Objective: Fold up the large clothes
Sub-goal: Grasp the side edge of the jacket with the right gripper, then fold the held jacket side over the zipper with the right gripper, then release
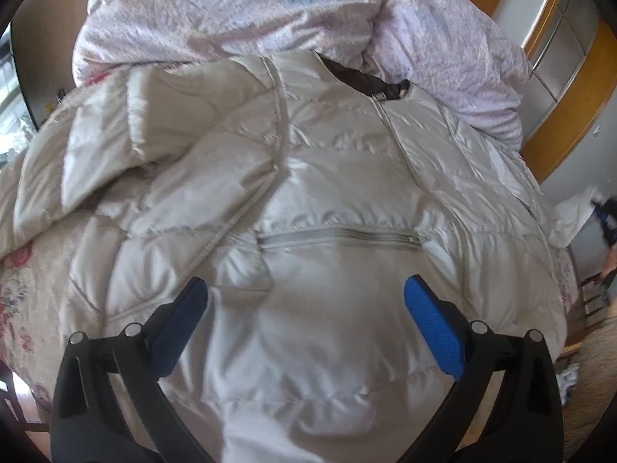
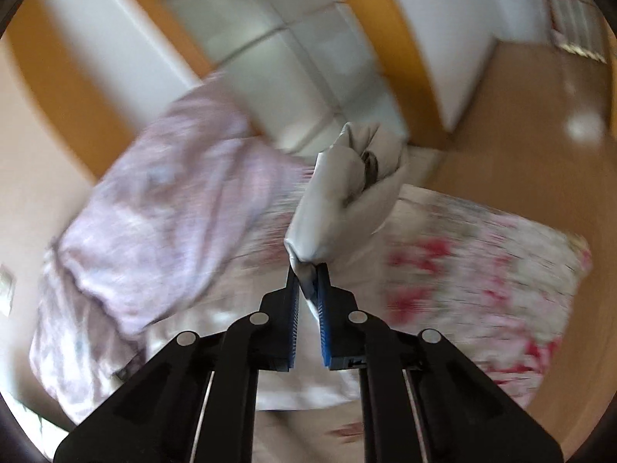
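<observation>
A cream quilted puffer jacket (image 1: 327,177) lies spread front-up on the bed, with a zip pocket (image 1: 339,237) across its middle and one sleeve (image 1: 127,142) folded over at the left. My left gripper (image 1: 304,297) is open and empty, hovering just above the jacket's lower part. My right gripper (image 2: 308,270) is shut on a bunched end of the jacket (image 2: 339,193), apparently a sleeve, and holds it lifted above the bed. The right wrist view is blurred by motion.
A crumpled pale lilac duvet (image 1: 270,11) is piled behind the jacket and shows in the right wrist view (image 2: 166,193). A floral bedsheet (image 2: 482,262) covers the bed. A wooden-framed wardrobe (image 1: 559,58) stands at the right, beside wooden floor (image 2: 520,135).
</observation>
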The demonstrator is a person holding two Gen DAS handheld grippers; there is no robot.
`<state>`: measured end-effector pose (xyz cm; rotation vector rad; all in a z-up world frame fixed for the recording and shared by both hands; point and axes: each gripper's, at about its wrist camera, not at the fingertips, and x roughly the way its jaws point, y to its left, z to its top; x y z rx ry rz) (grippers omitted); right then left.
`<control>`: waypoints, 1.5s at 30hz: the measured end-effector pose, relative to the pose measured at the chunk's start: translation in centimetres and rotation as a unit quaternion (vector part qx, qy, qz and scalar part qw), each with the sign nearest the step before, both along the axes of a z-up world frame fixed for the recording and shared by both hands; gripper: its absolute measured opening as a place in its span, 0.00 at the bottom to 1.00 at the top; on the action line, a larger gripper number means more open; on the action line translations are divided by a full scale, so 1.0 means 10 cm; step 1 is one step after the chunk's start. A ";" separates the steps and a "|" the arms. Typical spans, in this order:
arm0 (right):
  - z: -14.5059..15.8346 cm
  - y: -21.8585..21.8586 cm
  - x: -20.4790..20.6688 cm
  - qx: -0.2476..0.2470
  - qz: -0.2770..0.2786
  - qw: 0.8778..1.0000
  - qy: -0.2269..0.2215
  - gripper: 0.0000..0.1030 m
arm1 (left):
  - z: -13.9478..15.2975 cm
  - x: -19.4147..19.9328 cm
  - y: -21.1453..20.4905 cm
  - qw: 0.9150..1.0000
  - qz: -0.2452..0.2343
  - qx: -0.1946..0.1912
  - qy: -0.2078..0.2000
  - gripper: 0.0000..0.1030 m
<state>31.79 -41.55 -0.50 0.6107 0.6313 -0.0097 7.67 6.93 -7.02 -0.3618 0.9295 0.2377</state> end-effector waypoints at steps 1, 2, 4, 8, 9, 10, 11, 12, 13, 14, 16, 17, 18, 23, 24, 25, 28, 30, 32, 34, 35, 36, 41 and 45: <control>0.08 0.16 0.04 -0.004 0.022 1.000 -0.009 0.09 | 0.01 -0.02 0.01 1.000 0.004 0.006 -0.003 0.98; 0.15 0.32 0.07 -0.007 0.043 0.999 -0.015 0.09 | 0.02 -0.04 0.03 1.000 0.007 0.012 -0.005 0.98; 0.26 0.64 0.12 -0.008 0.089 0.996 -0.025 0.09 | 0.04 -0.07 0.08 1.000 0.014 0.020 -0.007 0.98; 0.31 1.34 0.20 0.003 0.179 0.984 -0.024 0.09 | 0.05 -0.11 0.17 0.999 0.027 0.039 -0.004 0.98; 0.28 1.55 0.23 0.011 0.208 0.978 -0.017 0.09 | 0.05 -0.13 0.19 0.999 0.030 0.042 -0.005 0.98; 0.24 1.68 0.21 0.016 0.226 0.974 -0.012 0.09 | 0.06 -0.15 0.22 0.998 0.034 0.045 -0.008 0.98; 0.19 1.85 0.21 0.022 0.247 0.969 -0.005 0.09 | 0.07 -0.18 0.24 0.998 0.037 0.046 -0.010 0.98; 0.13 2.06 0.22 0.028 0.273 0.962 0.005 0.09 | 0.07 -0.19 0.26 0.998 0.040 0.047 -0.011 0.98; 0.09 2.19 0.22 0.032 0.290 0.956 0.011 0.09 | 0.07 -0.22 0.28 0.998 0.043 0.047 -0.012 0.98; 0.05 2.33 0.19 0.034 0.308 0.951 0.018 0.09 | 0.08 -0.23 0.31 0.998 0.046 0.047 -0.012 0.98; -0.02 2.66 0.16 0.034 0.340 0.939 0.031 0.09 | 0.08 -0.26 0.36 0.998 0.051 0.044 -0.012 0.98; -0.06 2.81 0.14 0.030 0.355 0.934 0.036 0.09 | 0.07 -0.28 0.39 0.998 0.054 0.044 -0.012 0.98; -0.11 2.95 0.11 0.026 0.367 0.929 0.042 0.09 | 0.07 -0.29 0.41 0.997 0.056 0.043 -0.012 0.98; -0.31 3.52 -0.03 0.011 0.409 0.910 0.068 0.05 | 0.07 -0.37 0.50 0.997 0.066 0.041 -0.015 0.98; -0.36 3.65 -0.07 -0.002 0.415 0.907 0.071 0.05 | 0.06 -0.38 0.51 0.997 0.067 0.041 -0.015 0.98; -0.41 3.72 -0.11 -0.015 0.419 0.905 0.075 0.05 | 0.06 -0.40 0.53 0.997 0.068 0.041 -0.015 0.98; -0.56 3.90 -0.24 -0.048 0.437 0.894 0.090 0.05 | 0.06 -0.43 0.55 0.997 0.069 0.037 -0.016 0.98; -0.56 3.92 -0.31 -0.067 0.434 0.894 0.082 0.06 | 0.05 -0.46 0.58 0.997 0.070 0.038 -0.018 0.98; -0.50 3.89 -0.31 -0.090 0.425 0.898 0.072 0.17 | 0.04 -0.49 0.63 0.996 0.074 0.038 -0.020 0.98; -0.47 3.90 -0.31 -0.120 0.411 0.901 0.062 0.50 | 0.02 -0.50 0.68 0.996 0.077 0.029 -0.020 0.98; -0.46 3.92 -0.31 -0.137 0.404 0.902 0.059 0.53 | 0.01 -0.50 0.69 0.996 0.078 0.024 -0.020 0.98; -0.48 3.95 -0.32 -0.148 0.405 0.901 0.058 0.54 | 0.00 -0.51 0.70 0.997 0.077 0.019 -0.019 0.98; -0.61 4.18 -0.39 -0.206 0.415 0.884 0.059 0.54 | -0.01 -0.55 0.72 0.997 0.076 0.017 -0.022 0.98; -0.82 4.32 -0.33 -0.275 0.381 0.879 0.079 0.26 | 0.00 -0.62 0.78 0.996 0.081 0.017 -0.025 0.98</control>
